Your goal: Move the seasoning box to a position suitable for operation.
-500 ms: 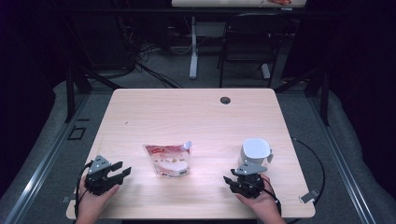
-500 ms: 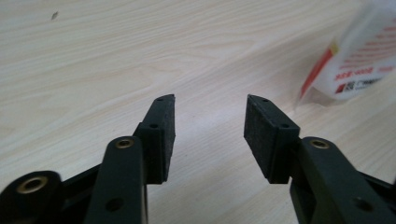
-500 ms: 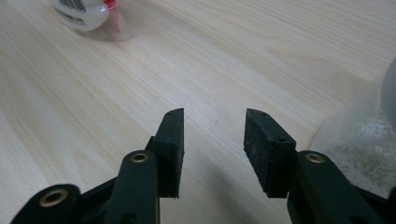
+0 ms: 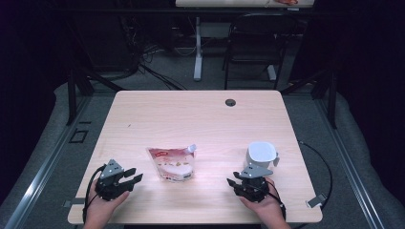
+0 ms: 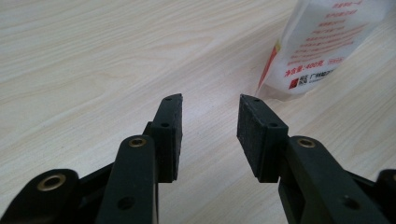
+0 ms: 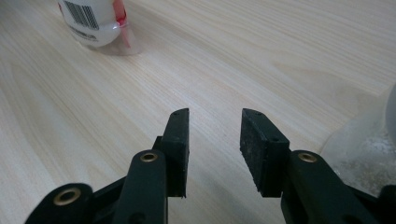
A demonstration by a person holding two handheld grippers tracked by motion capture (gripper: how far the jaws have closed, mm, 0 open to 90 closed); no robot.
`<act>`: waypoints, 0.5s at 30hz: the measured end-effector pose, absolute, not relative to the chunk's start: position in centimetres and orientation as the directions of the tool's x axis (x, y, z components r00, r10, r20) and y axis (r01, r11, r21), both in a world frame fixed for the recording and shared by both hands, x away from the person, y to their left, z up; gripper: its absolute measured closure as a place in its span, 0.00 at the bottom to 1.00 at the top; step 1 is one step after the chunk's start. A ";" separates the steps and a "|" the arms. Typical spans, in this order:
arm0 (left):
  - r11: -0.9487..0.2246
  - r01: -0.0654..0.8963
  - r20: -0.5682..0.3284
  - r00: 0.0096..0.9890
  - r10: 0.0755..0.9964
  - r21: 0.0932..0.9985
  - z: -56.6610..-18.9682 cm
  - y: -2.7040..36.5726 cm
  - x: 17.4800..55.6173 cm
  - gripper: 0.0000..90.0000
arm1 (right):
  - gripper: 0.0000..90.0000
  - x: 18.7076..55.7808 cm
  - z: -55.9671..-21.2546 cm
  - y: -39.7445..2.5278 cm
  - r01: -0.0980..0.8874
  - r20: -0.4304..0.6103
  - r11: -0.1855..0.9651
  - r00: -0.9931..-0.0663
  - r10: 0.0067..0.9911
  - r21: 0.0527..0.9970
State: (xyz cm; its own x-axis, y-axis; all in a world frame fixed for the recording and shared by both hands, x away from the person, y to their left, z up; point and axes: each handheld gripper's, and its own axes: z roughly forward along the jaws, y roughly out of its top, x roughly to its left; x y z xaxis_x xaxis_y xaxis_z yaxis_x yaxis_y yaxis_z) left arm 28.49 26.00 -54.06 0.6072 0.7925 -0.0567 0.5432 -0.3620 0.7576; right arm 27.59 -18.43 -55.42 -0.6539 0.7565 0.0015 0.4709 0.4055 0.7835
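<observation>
Roughly at the start, by the look of it: both grippers rest near the front edge of the table [image 4: 157, 109], w/ nothing gripped yet, so the step in hand reads as the approach to a pick-up. Biggest thing is the table, pale wood-grain laminate, flat, rounded corners, w/ a small dark round cable hole [image 4: 230, 102] near the far edge. Next, the pouch [image 4: 172, 163] lies flat about mid-table toward the front, between the two grippers; soft glossy plastic, white w/ red print, a spout cap at its upper right corner, and printed text on its side in the left gripper view [image 5: 322, 42]. The cup [image 4: 261, 153], white, smooth, round w/ a small handle or lip on its right side, stands just beyond the right gripper [image 4: 238, 183], near it but apart. The left gripper [image 4: 130, 175] sits left of the pouch, apart from it, jaws spread and empty; its black pads [image 5: 170, 126] look flat, rectangular, slightly grainy rubber. Right gripper jaws likewise spread, nothing between them, aimed across the bare wood w/ the pouch's barcode end [image 6: 91, 18] far off. Next move prob. calls for the left gripper to slide right and close on the pouch's edge, approx. low and level since the pouch is limp and slick; the right one needs a short reach to the cup.
</observation>
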 end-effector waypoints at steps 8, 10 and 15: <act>-0.353 0.496 -0.082 0.661 0.746 0.793 -51.8 24.1 28.5 0.69 | 0.72 28.2 -53.6 -17.2 0.434 0.045 0.352 -0.680 0.732 0.829; -0.361 0.487 -0.077 0.672 0.737 0.795 -51.6 23.9 28.5 0.69 | 0.72 28.4 -53.2 -16.5 0.415 0.039 0.356 -0.694 0.719 0.837; -0.377 0.469 -0.072 0.696 0.714 0.798 -51.0 22.7 28.7 0.70 | 0.72 28.8 -52.7 -14.6 0.381 0.014 0.383 -0.724 0.690 0.842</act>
